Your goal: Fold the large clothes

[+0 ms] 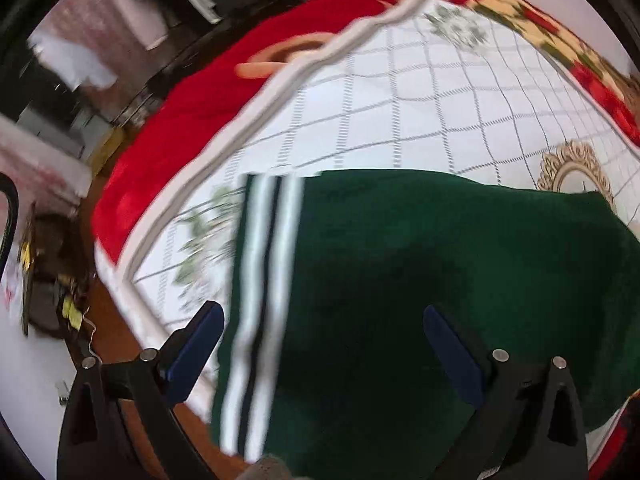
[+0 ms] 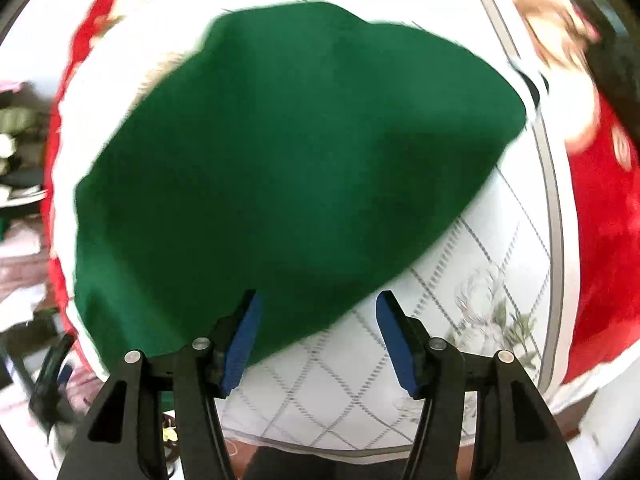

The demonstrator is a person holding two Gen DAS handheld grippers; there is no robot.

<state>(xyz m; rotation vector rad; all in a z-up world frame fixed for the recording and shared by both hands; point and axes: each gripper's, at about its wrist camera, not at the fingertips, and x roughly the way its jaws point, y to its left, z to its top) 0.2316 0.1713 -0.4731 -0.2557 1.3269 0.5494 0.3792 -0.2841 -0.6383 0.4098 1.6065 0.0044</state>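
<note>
Green garments [image 1: 440,280]: one
White checked mats [image 1: 400,120]: one
Red blankets [image 1: 192,120]: one
Grippers: two, left [image 1: 324,344] and right [image 2: 318,336]

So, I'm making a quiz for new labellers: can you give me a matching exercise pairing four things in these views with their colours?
Things:
1. garment
2. blanket
3. sheet
4. pads of the left hand-held gripper

Colours:
A. white with a grey grid
B. dark green
C. blue
D. red

Pairs: 1-B, 2-D, 3-A, 4-C
</note>
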